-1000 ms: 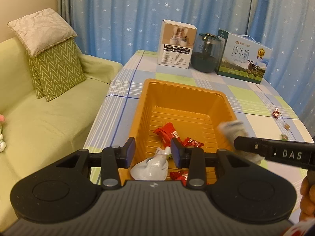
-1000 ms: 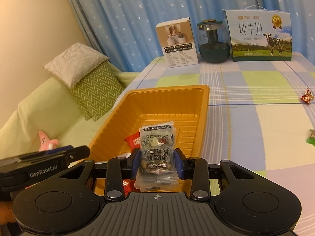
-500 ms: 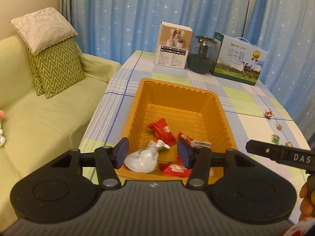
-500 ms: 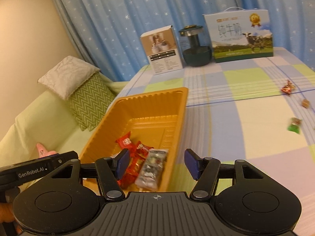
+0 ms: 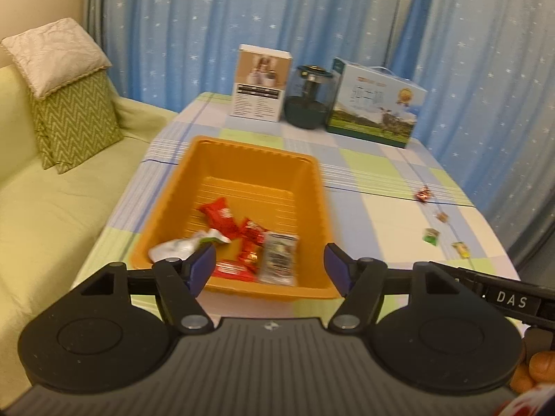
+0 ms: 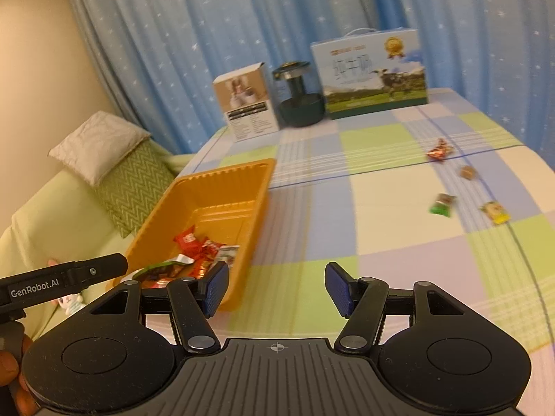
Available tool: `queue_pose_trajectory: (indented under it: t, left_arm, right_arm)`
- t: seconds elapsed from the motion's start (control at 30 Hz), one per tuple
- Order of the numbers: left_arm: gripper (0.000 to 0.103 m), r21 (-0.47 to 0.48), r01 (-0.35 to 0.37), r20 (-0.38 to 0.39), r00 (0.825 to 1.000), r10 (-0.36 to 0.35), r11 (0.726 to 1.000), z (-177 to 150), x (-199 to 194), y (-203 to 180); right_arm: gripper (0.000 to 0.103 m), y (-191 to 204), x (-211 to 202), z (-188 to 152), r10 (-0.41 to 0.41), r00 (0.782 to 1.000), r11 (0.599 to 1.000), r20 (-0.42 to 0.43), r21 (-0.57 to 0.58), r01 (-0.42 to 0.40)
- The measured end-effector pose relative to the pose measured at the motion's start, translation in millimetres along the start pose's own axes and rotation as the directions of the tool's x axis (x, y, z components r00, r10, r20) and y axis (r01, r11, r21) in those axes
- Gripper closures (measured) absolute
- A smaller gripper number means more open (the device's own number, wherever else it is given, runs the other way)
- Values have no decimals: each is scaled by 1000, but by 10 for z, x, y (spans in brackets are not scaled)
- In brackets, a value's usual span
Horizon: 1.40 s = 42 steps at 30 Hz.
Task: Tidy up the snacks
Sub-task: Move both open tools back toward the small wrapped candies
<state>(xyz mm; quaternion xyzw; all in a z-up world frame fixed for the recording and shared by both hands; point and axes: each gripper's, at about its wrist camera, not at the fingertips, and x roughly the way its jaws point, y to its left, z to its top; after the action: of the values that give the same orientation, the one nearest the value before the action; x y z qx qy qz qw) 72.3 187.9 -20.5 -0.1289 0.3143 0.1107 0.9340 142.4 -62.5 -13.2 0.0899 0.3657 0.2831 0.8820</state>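
Several wrapped snacks (image 5: 239, 242) lie heaped in the near end of the orange tray (image 5: 312, 187), which stands on the checked counter (image 6: 381, 208). The left gripper (image 5: 269, 267) hangs just short of the tray's near rim, its jaws opening with nothing between them. The right gripper (image 6: 275, 287) is right of the tray over bare cloth, jaws parted and empty. Four small candies (image 6: 440, 204) lie well right of the tray.
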Motion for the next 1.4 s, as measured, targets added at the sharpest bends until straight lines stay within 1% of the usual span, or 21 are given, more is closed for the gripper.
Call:
queue_pose_trajectory:
  t: [0.23, 0.43, 0.63, 0.83, 1.17, 1.4]
  left_arm:
    - [34, 24, 56, -5, 998, -56, 998, -61, -40, -369]
    - [32, 50, 110, -16, 994, -109, 993, -113, -5, -683]
    - [32, 67, 153, -34, 988, -151, 986, -145, 96, -934]
    - [32, 85, 181, -48, 983, -178, 980, -180, 207, -1146]
    - [31, 113, 224, -79, 973, -216, 968, -212, 433, -1439]
    - [29, 137, 233, -95, 971, -221, 963, -166, 730, -1610]
  right_arm:
    - [41, -253, -294, -40, -62, 998, 998, 30, 18, 62]
    - [41, -500, -471, -95, -109, 993, 993, 37, 53, 107]
    - [41, -741, -580, -146, -156, 987, 985, 37, 84, 153]
    - [41, -949, -668, -162, -195, 980, 977, 47, 100, 190]
    - [41, -1284, -686, -159, -255, 965, 964, 58, 89, 249]
    - [41, -1565, -506, -80, -293, 954, 955, 56, 55, 290]
